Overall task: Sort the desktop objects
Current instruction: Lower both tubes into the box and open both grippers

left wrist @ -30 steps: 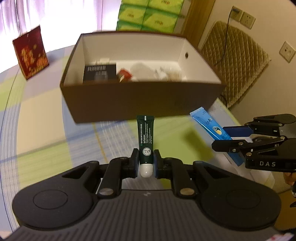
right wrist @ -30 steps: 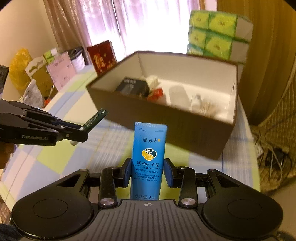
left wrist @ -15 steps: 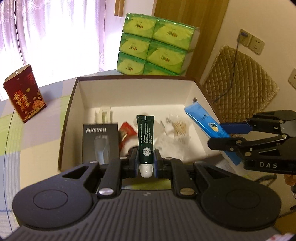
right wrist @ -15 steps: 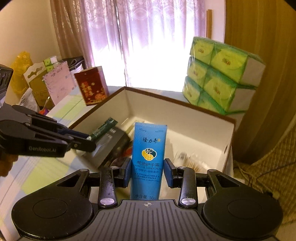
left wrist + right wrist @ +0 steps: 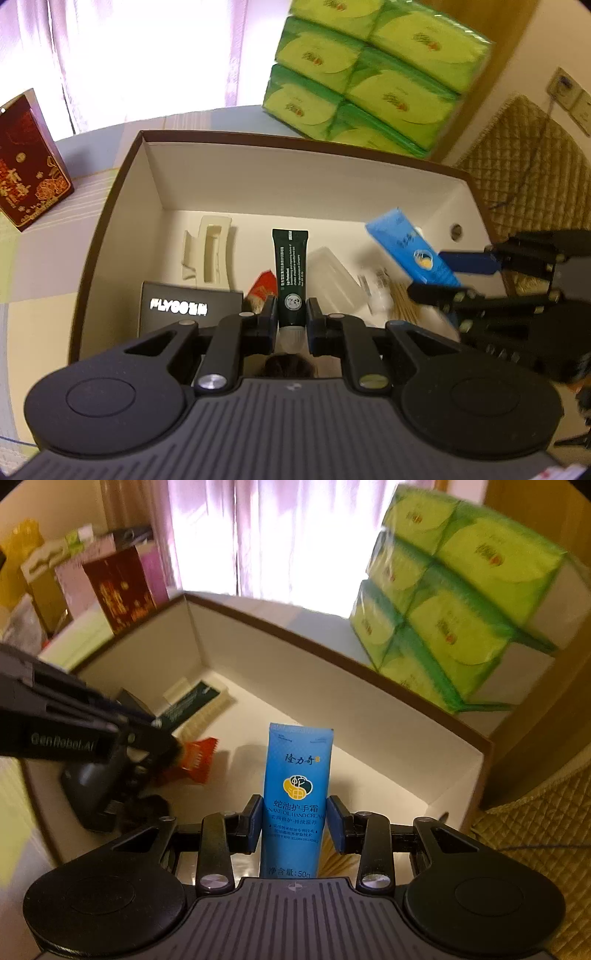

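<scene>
Both tubes now over box

We see a cardboard box, brown outside, smooth matt white inside. The green tissue packs have shiny plastic wrap. Our blue tube looks smooth plastic.

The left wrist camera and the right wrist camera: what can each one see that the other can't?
Only the left wrist view shows the cream hair clip fully, the clear plastic case and the wall sockets. Only the right wrist view shows the yellow bag and paper bags beside the table. Both show the brown box, the green tissue packs, the red carton, the left gripper holding the dark green tube, and the right gripper holding the blue hand cream.
</scene>
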Demonstrator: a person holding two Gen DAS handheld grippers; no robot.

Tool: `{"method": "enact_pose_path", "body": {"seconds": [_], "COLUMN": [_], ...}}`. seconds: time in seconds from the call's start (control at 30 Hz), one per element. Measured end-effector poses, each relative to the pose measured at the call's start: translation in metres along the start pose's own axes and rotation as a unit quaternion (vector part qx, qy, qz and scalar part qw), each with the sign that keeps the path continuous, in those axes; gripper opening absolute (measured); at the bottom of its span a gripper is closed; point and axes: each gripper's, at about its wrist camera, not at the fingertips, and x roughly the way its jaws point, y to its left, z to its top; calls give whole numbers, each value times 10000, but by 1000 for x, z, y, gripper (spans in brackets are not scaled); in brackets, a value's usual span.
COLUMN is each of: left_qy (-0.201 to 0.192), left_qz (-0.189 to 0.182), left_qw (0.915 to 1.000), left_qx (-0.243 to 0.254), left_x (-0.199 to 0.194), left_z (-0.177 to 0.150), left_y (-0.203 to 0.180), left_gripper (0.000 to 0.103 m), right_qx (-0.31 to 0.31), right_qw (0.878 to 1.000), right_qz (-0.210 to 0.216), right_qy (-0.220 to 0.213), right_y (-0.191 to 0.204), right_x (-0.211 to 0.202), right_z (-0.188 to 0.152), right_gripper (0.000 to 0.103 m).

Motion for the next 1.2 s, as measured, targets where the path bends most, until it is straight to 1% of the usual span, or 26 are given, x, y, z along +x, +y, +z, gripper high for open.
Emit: {"method": "enact_pose_path", "body": {"seconds": [0.23, 0.47, 0.57, 0.93, 1.2], "left_qy": [144, 248, 230, 256, 177], "left_qz": [150, 174, 187, 217, 271], "left_qw": [9997, 9994, 9994, 9994, 9995], "left_qx": [-120, -189, -182, -62, 37], "left_x": [34, 58, 65, 74, 67], "left_z": [20, 31, 35, 38, 36], "left_y": [3, 10, 11, 12, 14], "left_gripper": [12, 12, 12, 13, 14], "right_qx": [-155, -304, -319, -344, -431], "right_qw": [9997, 9991, 9990, 9987, 9984], "right_qz": [-4, 22, 49, 119, 98], "right_qy": [206, 283, 313, 349, 339], "right_y": [-13, -21, -25, -25, -23], "right_x": [28, 42, 45, 50, 52], "right_z": [9, 17, 19, 20, 19], "right_gripper": [34, 34, 34, 34, 35]}}
